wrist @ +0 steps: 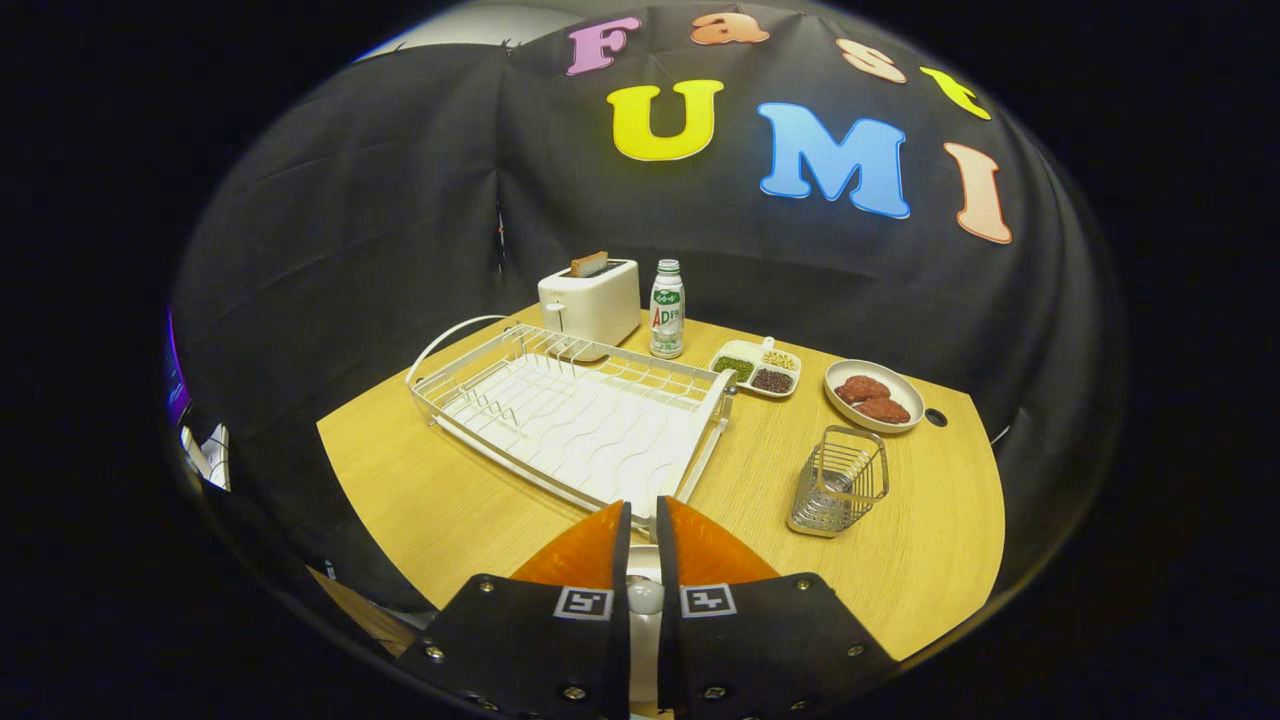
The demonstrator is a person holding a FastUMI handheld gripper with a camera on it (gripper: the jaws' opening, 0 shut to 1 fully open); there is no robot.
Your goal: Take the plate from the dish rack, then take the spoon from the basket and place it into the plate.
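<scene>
My gripper (643, 515) hovers over the near edge of the wooden table (450, 500), its orange fingers (585, 550) drawn close together. A small white rounded piece, apparently the spoon's (645, 595) handle, is pinched between them; the rest of it is hidden. A sliver of white, likely the plate (645, 655), shows under the fingers, mostly covered by them. Just beyond the fingertips lies the white wire dish rack (570, 420) with no dishes in it. The metal wire basket (840, 480) stands ahead and to the right of the fingers, holding no utensils that I can see.
Behind the rack stand a white toaster (590, 300) with a slice of bread and a white bottle (667, 310). A divided dish of grains (757, 368) and a bowl with reddish patties (872, 395) sit beyond the basket. Bare table lies left of the rack and right of the fingers.
</scene>
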